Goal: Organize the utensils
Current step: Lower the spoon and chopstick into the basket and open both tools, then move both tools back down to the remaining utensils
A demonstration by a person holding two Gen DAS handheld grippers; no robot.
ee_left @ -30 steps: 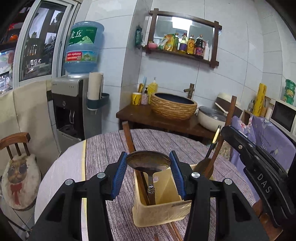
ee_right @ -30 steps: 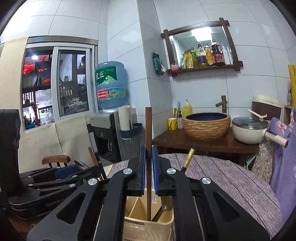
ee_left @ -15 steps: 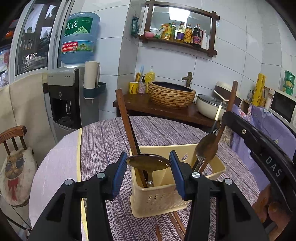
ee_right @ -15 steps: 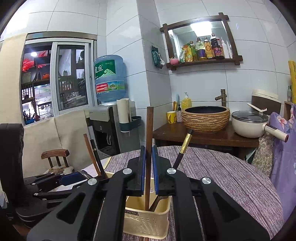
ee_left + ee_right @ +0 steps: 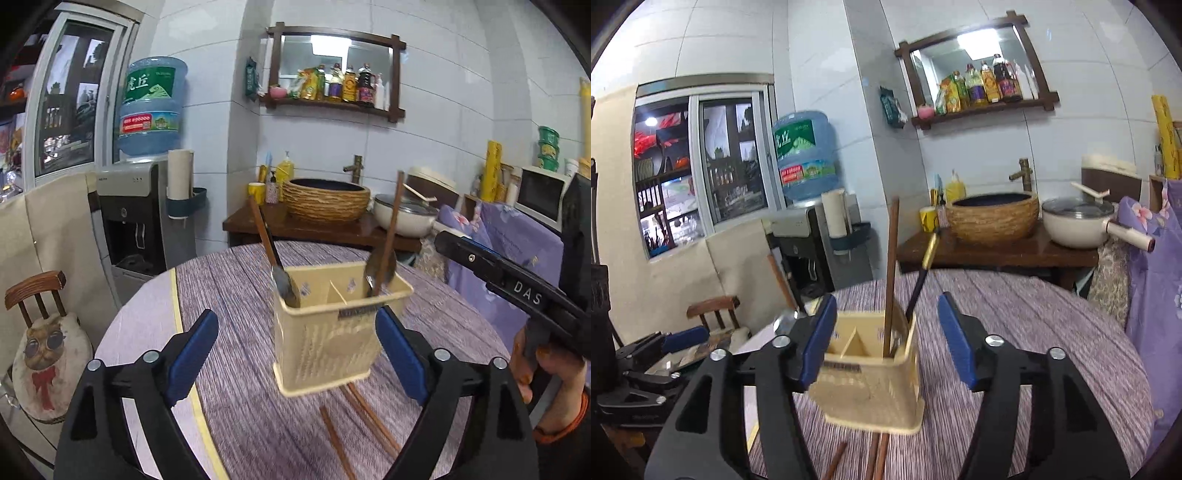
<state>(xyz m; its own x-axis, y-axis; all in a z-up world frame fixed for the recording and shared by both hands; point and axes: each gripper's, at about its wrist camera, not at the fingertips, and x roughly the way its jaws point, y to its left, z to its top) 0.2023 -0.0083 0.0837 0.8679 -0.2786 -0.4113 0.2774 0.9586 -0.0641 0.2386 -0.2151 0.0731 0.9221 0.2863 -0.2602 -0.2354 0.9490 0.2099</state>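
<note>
A cream utensil basket (image 5: pixel 332 332) with two compartments stands on the round table; it also shows in the right wrist view (image 5: pixel 871 373). Its left compartment holds a metal spoon (image 5: pixel 286 286) and brown chopsticks. Its right compartment holds a wooden chopstick (image 5: pixel 389 236), seen upright in the right wrist view (image 5: pixel 891 277), with a spoon (image 5: pixel 380 266) and a black gold-tipped utensil (image 5: pixel 923 269). My left gripper (image 5: pixel 295 362) is open and empty in front of the basket. My right gripper (image 5: pixel 888 343) is open and empty around the basket's near side.
Loose brown chopsticks (image 5: pixel 354 417) lie on the purple striped tablecloth (image 5: pixel 236 295) in front of the basket. A wooden chair with a cat cushion (image 5: pixel 44 354) stands left. A side counter (image 5: pixel 314 229) with a woven basin and a pot is behind the table.
My left gripper opened and let the spoon go into the left compartment. My right gripper opened and let the chopstick stand in the right compartment. Both pulled back.
</note>
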